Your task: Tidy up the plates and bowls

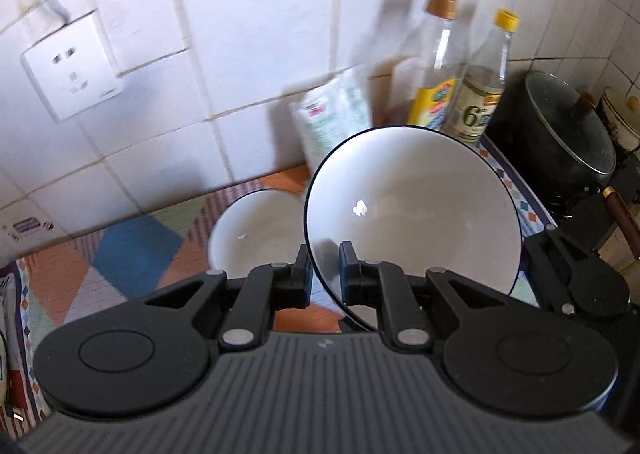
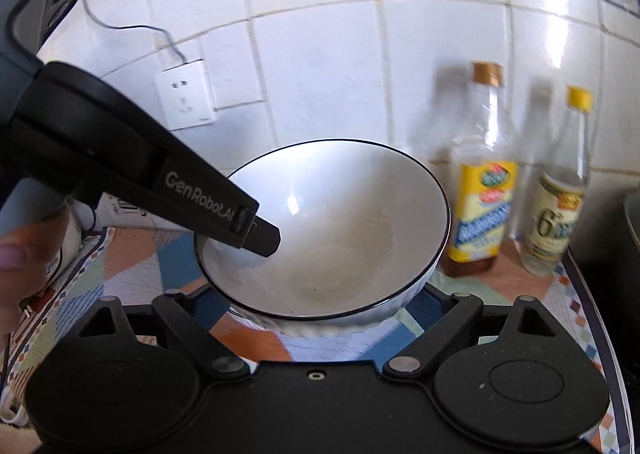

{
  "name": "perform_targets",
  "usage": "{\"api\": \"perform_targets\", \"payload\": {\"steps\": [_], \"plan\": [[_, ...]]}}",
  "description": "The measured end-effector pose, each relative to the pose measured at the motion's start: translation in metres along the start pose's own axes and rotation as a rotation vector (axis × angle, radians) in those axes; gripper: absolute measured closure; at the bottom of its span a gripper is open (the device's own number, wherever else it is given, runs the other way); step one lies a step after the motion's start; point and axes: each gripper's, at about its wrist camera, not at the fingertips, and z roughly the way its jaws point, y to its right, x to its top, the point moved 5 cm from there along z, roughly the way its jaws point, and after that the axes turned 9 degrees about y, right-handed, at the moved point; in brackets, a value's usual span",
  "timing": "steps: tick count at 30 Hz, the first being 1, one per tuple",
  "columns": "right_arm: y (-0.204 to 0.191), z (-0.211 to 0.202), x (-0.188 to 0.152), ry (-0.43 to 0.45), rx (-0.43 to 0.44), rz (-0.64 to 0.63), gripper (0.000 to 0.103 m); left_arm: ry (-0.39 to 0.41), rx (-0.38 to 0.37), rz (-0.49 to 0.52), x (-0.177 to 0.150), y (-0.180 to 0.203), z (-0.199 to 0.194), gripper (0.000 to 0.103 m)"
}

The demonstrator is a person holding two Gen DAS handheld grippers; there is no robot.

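The left hand-held gripper [image 1: 325, 274] is clamped on the rim of a large white ceramic bowl with a thin dark rim [image 1: 412, 213], one black finger inside the bowl and the other outside it, and the bowl hangs tilted above the desk covered by a patchwork-patterned mat [image 1: 136, 246]. Just left of it and lower down, a smaller plain white bowl [image 1: 252, 230] rests on the mat, partly hidden behind the held one. In the right wrist view the right hand-held gripper [image 2: 320, 318] has its jaws spread wide to either side of the same bowl's underside, and whether its fingers touch the bowl cannot be told. Behind, against the white tiled wall [image 1: 248, 33], stand a clear bottle with a yellow label and brown cap [image 1: 438, 65] and, just beside it, a clear bottle with a pale label and yellow cap [image 1: 486, 81]; a white printed packet [image 1: 332, 113] leans near them. A black lidded pot [image 1: 564, 129] sits further right, and a white wall socket [image 1: 70, 69] is at the left.
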Motion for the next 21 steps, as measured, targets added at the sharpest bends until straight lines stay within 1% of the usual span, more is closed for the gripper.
{"api": "perform_targets", "payload": {"steps": [4, 7, 9, 11, 16, 21], "plan": [[-0.027, 0.013, 0.004, -0.026, 0.054, -0.028, 0.009, -0.025, -0.034, -0.065, -0.004, -0.043, 0.007, 0.091], [-0.034, 0.026, 0.006, -0.024, 0.138, -0.021, 0.009, -0.054, -0.085, -0.139, -0.008, -0.073, 0.015, 0.090], [-0.038, 0.038, 0.005, -0.043, 0.178, -0.033, 0.009, -0.051, -0.077, -0.148, -0.011, -0.083, 0.019, 0.090], [-0.046, 0.047, 0.004, -0.049, 0.189, -0.076, 0.009, -0.050, -0.058, -0.140, -0.016, -0.091, 0.024, 0.090], [-0.054, 0.075, -0.003, -0.139, 0.226, -0.101, 0.010, -0.087, -0.041, -0.200, -0.026, -0.105, 0.051, 0.091], [-0.048, 0.100, -0.012, -0.219, 0.188, -0.128, 0.010, -0.093, -0.019, -0.183, -0.027, -0.103, 0.072, 0.091]]}}
